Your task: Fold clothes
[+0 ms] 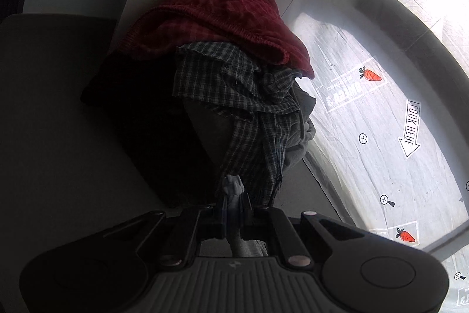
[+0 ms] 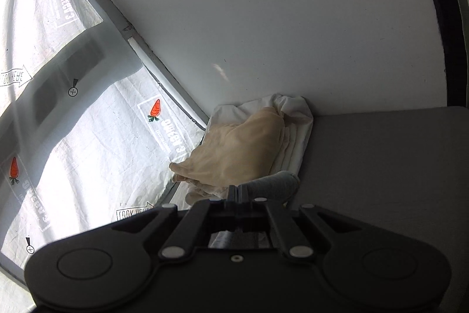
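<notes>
Left wrist view only: pile centre frame, red garment (image 1: pixel 222 19) atop plaid shirt (image 1: pixel 249 107); left gripper (image 1: pixel 233 197) fingers clamped on grey cloth (image 1: pixel 233 187), lower centre. Right wrist view only: beige garment (image 2: pixel 237 148) on white folded cloth (image 2: pixel 293 119), mid-frame; right gripper (image 2: pixel 237 191) fingers together, grey fabric roll (image 2: pixel 272 184) just beside; grip unclear.

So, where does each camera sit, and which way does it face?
Left wrist: on the left gripper, facing the pile of clothes; its shut fingers pinch grey cloth.
Right wrist: on the right gripper, facing the folded clothes by the wall; its fingers are shut.
Both show the grey table and printed sheet.
</notes>
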Motion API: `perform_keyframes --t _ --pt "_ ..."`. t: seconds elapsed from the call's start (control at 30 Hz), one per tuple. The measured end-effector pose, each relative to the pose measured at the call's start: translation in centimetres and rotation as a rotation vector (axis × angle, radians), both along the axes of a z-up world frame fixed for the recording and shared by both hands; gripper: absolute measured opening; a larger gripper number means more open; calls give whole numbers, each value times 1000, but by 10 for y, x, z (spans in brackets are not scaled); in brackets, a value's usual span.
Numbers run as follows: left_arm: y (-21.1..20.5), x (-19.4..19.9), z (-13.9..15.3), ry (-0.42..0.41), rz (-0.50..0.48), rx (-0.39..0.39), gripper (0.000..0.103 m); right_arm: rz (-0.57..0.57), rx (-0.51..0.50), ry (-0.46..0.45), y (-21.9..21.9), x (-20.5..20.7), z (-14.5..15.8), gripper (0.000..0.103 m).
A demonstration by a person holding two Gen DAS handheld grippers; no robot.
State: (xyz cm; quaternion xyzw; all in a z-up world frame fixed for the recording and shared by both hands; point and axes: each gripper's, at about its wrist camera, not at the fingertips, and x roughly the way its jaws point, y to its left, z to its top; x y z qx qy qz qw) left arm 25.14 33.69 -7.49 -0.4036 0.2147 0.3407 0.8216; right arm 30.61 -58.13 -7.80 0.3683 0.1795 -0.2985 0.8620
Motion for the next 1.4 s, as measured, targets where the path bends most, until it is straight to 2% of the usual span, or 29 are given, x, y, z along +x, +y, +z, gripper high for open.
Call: perform_keyframes --t 0.13,0.27,0.37,0.4,0.5,0.57,0.7,0.77,0.83,0.93,1.07,1.13,1.2,1.3,1.4 --pt "-1 -13 -40 138 -10 -30 8 2 7 195 -3 -18 -51 0" --pt "-4 -21 -71 237 -13 -46 8 -16 54 307 -7 -35 -91 0" --pt "-7 -26 -84 270 -16 -55 10 11 52 354 -7 -38 -106 1" --pt "-8 -26 -85 285 -20 -48 13 23 46 369 -6 -37 -108 1" --pt "-18 -23 -82 323 -48 6 18 69 20 408 -2 -31 -110 5" --pt "-24 -20 -77 359 -69 51 25 96 -8 434 1 -26 -107 11" --pt "-35 -18 -63 401 -54 137 62 120 -89 469 8 -18 -98 36" --pt "-41 -20 -55 394 -41 170 67 119 -156 489 11 -14 -92 38" --pt "-47 -22 -48 394 -35 195 70 133 -213 494 13 -9 -87 43" --pt "-63 -25 -36 372 -22 213 73 195 -248 472 12 0 -83 44" --pt "-97 -25 -28 369 -42 229 81 288 -244 435 11 18 -85 45" --pt "-120 -21 -30 385 -70 263 86 331 -242 416 13 29 -88 46" --pt "-144 -14 -35 411 -116 288 87 373 -242 398 16 42 -92 52" --pt "-174 -4 -51 451 -197 295 87 435 -223 375 18 62 -99 54" --pt "-199 5 -69 488 -238 294 88 492 -221 365 20 86 -106 58"
